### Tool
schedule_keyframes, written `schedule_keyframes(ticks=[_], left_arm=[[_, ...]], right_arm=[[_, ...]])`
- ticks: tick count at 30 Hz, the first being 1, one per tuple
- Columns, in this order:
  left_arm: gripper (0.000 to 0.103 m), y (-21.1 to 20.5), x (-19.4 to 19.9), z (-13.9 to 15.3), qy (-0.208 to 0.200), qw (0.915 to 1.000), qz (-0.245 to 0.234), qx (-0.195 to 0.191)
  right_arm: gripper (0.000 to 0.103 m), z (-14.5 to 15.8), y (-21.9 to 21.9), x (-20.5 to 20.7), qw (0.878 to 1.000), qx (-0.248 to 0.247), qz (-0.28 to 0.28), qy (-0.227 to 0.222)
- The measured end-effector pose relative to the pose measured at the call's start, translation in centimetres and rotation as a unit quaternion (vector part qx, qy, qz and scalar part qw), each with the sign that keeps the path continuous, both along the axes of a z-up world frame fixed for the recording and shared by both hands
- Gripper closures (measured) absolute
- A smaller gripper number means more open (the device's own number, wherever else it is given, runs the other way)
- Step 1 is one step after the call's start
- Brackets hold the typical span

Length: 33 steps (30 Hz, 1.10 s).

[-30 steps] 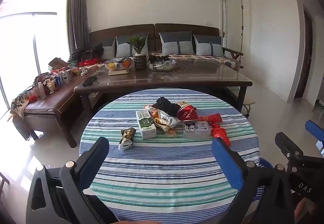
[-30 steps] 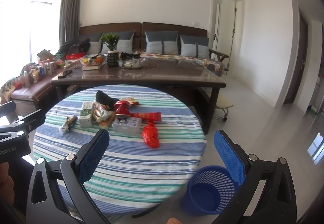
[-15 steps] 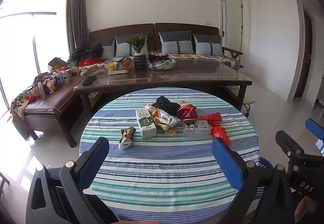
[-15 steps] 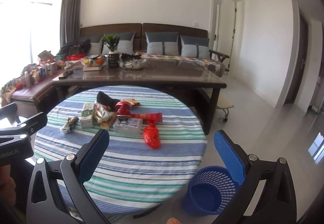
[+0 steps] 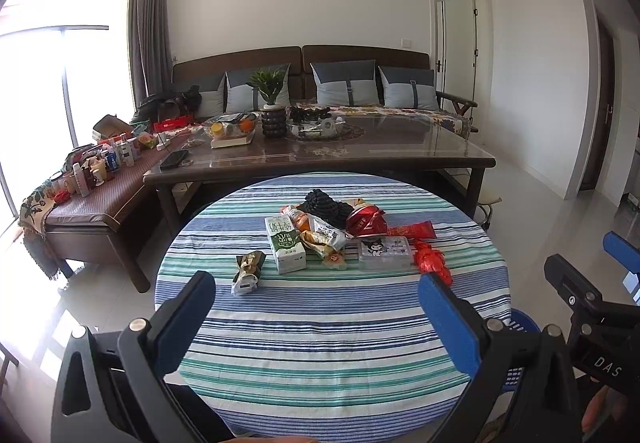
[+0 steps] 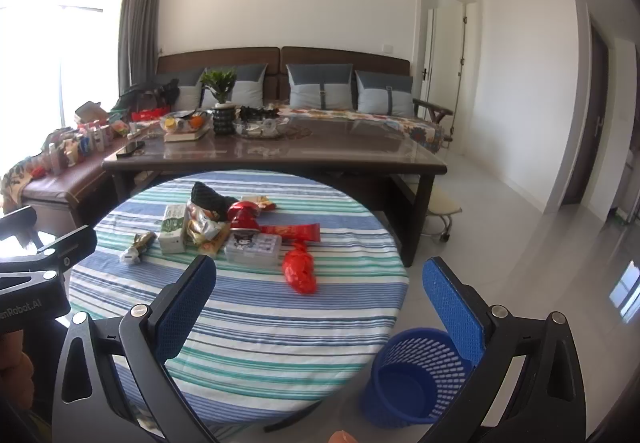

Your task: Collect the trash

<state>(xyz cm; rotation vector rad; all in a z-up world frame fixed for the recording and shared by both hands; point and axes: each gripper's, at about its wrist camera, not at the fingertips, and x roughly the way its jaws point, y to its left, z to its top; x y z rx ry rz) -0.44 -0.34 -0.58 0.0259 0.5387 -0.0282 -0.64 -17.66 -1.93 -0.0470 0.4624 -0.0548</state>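
Observation:
A pile of trash lies on the round striped table (image 5: 332, 339): a green milk carton (image 5: 285, 243), a crumpled brown wrapper (image 5: 247, 270), snack bags (image 5: 323, 237), a black lump (image 5: 326, 203), a red crushed can (image 5: 366, 221), a clear plastic box (image 5: 385, 253) and a red bag (image 5: 431, 261). The red bag (image 6: 299, 271) and box (image 6: 252, 249) also show in the right wrist view. A blue mesh bin (image 6: 418, 375) stands on the floor right of the table. My left gripper (image 5: 316, 303) and right gripper (image 6: 320, 303) are open, empty, short of the pile.
A long dark coffee table (image 5: 320, 159) with a plant, fruit and a phone stands behind the round table. A sofa (image 5: 304, 83) lines the far wall. A bench (image 5: 92, 195) with bottles is at the left. A small stool (image 6: 442, 209) is at the right.
Both grippers have drifted very slightly; the view of the table has barely shifted. Nothing on the table has moved.

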Motion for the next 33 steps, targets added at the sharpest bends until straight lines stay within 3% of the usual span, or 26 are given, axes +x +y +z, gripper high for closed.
schedule_keyframes(ticks=[33], left_arm=[[0.0, -0.16, -0.02, -0.03, 0.0, 1.0, -0.001, 0.0]], right_arm=[[0.0, 0.48, -0.17, -0.39, 1.0, 0.0, 0.0, -0.004]])
